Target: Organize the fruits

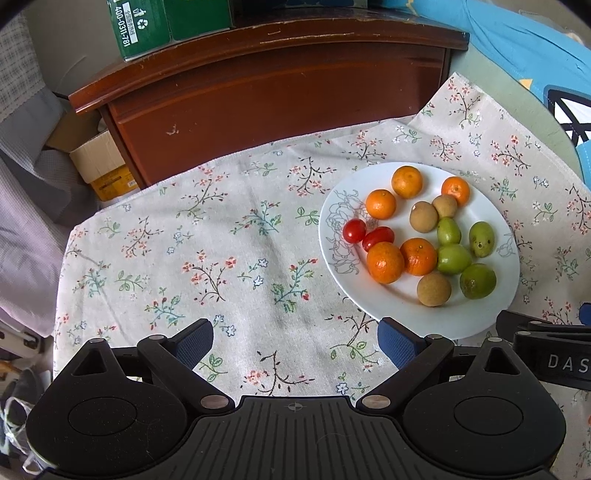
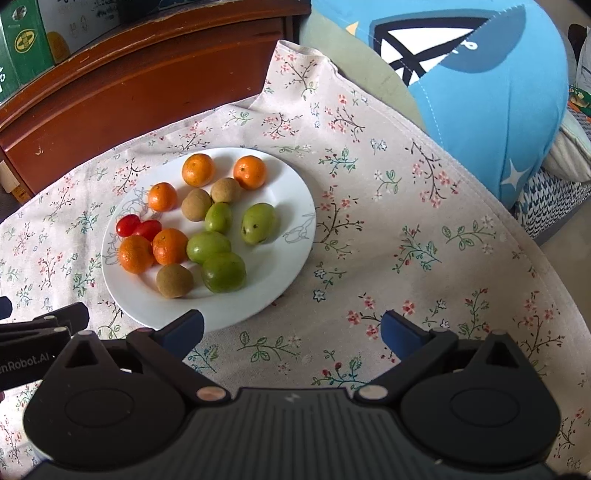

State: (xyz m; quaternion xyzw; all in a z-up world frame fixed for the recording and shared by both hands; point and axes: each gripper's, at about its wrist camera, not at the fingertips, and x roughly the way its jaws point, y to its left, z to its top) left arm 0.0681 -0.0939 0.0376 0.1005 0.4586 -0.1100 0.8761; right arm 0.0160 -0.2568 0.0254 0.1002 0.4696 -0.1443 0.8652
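Note:
A white plate (image 1: pixel 491 317) (image 2: pixel 280 273) on a floral tablecloth (image 1: pixel 229 236) (image 2: pixel 424 236) holds mixed fruit: several small oranges (image 1: pixel 385 262) (image 2: pixel 170 246), two cherry tomatoes (image 1: pixel 354 230) (image 2: pixel 127 225), several green fruits (image 1: pixel 477 281) (image 2: pixel 223 272) and three brown round fruits (image 1: pixel 434 290) (image 2: pixel 174 280). My left gripper (image 1: pixel 295 341) is open over bare cloth, left of the plate, nothing between its fingers. My right gripper (image 2: pixel 291 332) is open at the plate's near rim, its left pad (image 2: pixel 184 328) over the edge, empty.
A dark wooden cabinet (image 1: pixel 273 99) (image 2: pixel 129 88) stands behind the table with green boxes (image 1: pixel 147 26) on top. A blue cushion (image 2: pixel 480 85) lies at the right. A cardboard box (image 1: pixel 99 162) sits on the floor at left. The other gripper's body (image 1: pixel 554 350) (image 2: pixel 37 347) shows in each view.

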